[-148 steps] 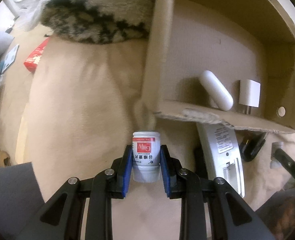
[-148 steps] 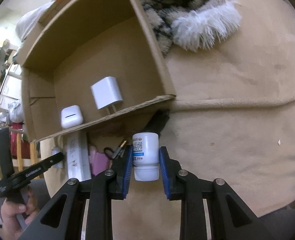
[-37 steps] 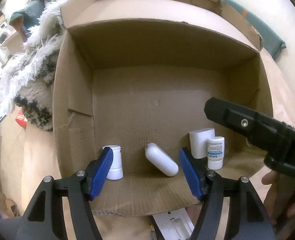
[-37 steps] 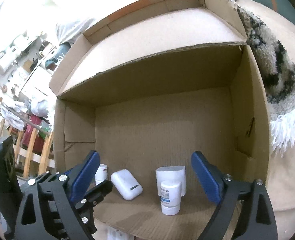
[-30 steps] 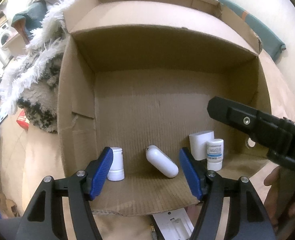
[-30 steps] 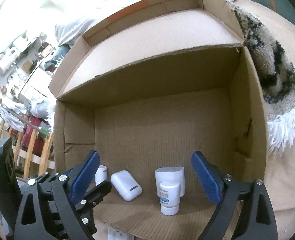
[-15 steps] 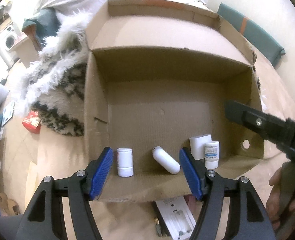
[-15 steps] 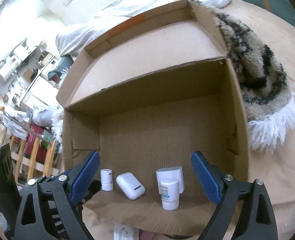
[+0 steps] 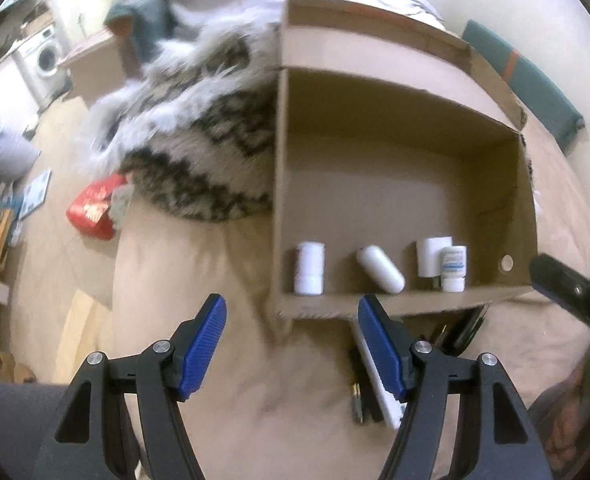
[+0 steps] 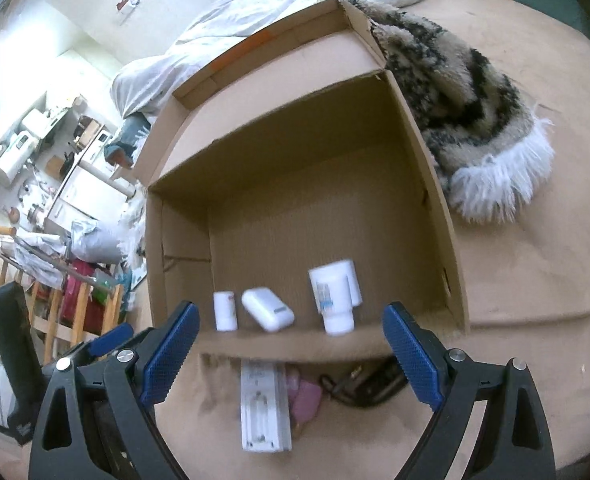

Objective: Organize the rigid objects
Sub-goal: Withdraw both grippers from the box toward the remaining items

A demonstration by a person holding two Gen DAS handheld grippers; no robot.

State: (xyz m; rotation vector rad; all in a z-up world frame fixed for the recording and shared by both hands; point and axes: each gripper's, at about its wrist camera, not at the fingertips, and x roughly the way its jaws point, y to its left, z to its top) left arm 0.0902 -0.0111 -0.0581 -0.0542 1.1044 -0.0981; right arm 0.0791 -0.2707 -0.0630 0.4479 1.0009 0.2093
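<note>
A shaggy black-and-cream throw with white fringe (image 9: 199, 148) lies bunched on the tan blanket (image 9: 199, 264). Beside its lower edge sits a red packet (image 9: 95, 208). Far off stands a white washing machine (image 9: 47, 58). A rumpled white sheet (image 10: 279, 4) drapes behind, and a teal cushion (image 9: 535, 84) lies at the far right.

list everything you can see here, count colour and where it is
cardboard box: 1, brown, open, on the tan cover
pill bottles: 2, white, upright, one at each end of the row in the box
earbud case: 1, white, mid-row
charger: 1, white, behind the blue-labelled bottle
power strip: 1, white, in front of the box
pink item: 1, beside the strip
fringed blanket: 1, beige and black, beside the box
red packet: 1, far side
left gripper: open, empty
right gripper: open, empty
</note>
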